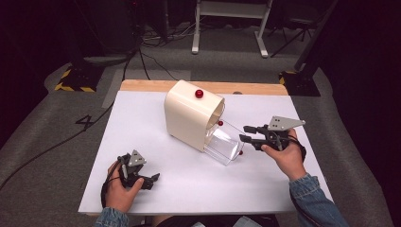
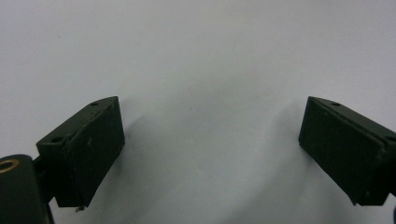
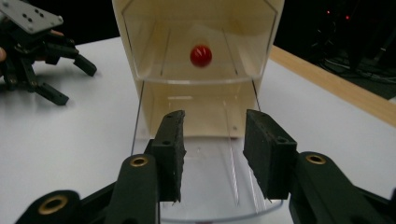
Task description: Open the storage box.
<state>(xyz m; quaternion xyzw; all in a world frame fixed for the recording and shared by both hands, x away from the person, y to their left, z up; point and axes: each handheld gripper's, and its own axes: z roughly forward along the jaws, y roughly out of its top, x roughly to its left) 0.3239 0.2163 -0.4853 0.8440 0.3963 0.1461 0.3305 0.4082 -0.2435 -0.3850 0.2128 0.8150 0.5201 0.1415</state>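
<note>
Cream bread box (image 1: 191, 116) bears no readable label; left gripper (image 1: 152, 180) and right gripper (image 1: 247, 133) both spread.

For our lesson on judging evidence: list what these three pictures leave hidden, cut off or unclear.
- Cream box interior: in the high view its own curved shell hides it.
- Clear drawer front: in the right gripper view the bottom edge and the right gripper cut it off.
- Small red knob at the drawer's front: too small in the high view to tell its attachment.
- Left gripper: body cut off; only white table ahead.

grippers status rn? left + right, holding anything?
Left gripper: open, jaws wide apart over the white table, holding nothing.
Right gripper: open, empty, jaws at the clear drawer pulled out of the cream box.
</note>
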